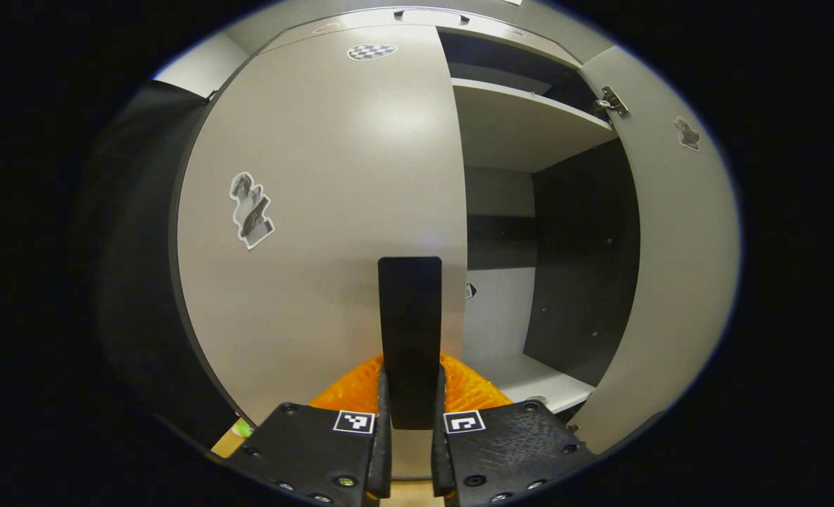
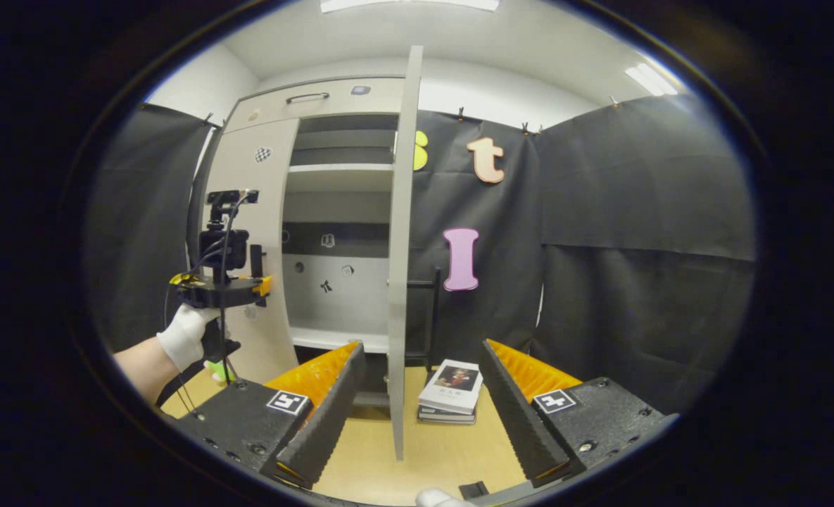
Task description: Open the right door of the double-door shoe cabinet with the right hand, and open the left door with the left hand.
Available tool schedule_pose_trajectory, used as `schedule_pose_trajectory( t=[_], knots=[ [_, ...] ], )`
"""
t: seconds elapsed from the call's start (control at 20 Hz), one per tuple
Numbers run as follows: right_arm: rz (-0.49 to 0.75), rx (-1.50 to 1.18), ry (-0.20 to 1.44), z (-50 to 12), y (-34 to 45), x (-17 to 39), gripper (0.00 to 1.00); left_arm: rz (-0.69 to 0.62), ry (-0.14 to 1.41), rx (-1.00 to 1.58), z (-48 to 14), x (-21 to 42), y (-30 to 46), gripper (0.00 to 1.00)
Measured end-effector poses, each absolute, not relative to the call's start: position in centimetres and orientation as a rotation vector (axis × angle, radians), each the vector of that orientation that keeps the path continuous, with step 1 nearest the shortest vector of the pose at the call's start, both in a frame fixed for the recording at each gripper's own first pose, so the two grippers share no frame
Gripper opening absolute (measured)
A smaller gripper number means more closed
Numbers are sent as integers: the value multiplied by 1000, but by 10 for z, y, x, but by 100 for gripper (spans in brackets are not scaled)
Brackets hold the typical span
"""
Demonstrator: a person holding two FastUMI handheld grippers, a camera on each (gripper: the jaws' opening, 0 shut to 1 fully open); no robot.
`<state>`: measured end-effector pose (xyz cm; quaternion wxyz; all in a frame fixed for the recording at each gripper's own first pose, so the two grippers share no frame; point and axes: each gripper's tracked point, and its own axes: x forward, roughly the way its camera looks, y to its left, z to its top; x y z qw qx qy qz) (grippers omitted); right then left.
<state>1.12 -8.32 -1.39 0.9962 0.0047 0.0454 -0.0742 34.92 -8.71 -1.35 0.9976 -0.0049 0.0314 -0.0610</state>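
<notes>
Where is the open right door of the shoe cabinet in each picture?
Left gripper view: the open right door fills the far right, swung out, hinge at its top.
Right gripper view: it stands edge-on in the middle, between the right gripper's open fingers.
Shared landmark: the checkered sticker on the shut left door.

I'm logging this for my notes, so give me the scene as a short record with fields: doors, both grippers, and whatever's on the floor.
right door: swung open, seen edge-on
left door: closed
left gripper: fingers shut on the left door's handle
right gripper: open, empty, either side of the right door's edge without touching
floor: books stacked beside the right door
</notes>
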Motion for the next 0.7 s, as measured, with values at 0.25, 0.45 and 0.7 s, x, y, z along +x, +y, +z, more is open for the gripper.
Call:
schedule_pose_trajectory(
  t=[0.25, 0.45, 0.7],
  knots=[
    [-133, -3, 79, -7, -78, 2, 100, -123, 70, -15, -14, 345, -86, 8],
    [-127, -7, 68, -5, -79, -8, 100, -135, 69, -4, -13, 337, -87, 5],
    [-106, -2, 59, -4, -77, -21, 100, -147, 63, 2, -9, 317, -84, 5]
  ],
)
